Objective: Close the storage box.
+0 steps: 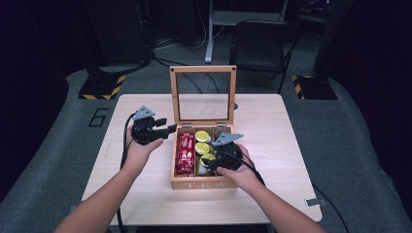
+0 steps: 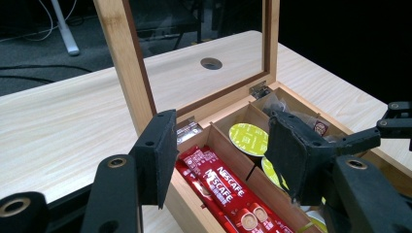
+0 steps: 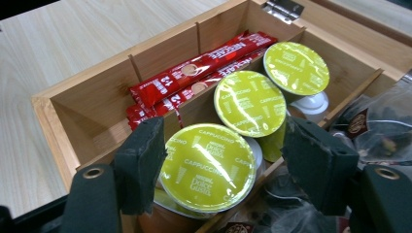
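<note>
Right tool over the coffee pods in the open tea box

The right tool [image 1: 210, 161] hangs with jaws spread on either side of the nearest green-lidded pod [image 3: 208, 166], apparently not yet gripping it; two more pods [image 3: 249, 103] sit just beyond in the same middle compartment. Red coffee sticks [image 3: 194, 73] fill the compartment to its left, tea bags [image 3: 384, 131] the one to its right. The left tool [image 1: 167, 129], also spread and empty, hovers beside the box [image 1: 203, 185] on the surface [image 1: 272, 194]. Judged so, the grasp is only lined up.

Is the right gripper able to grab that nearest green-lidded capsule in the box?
Probably yes. The box lid stands open, and the right gripper hovers with open jaws on either side of the nearest capsule, nothing between them.
</note>
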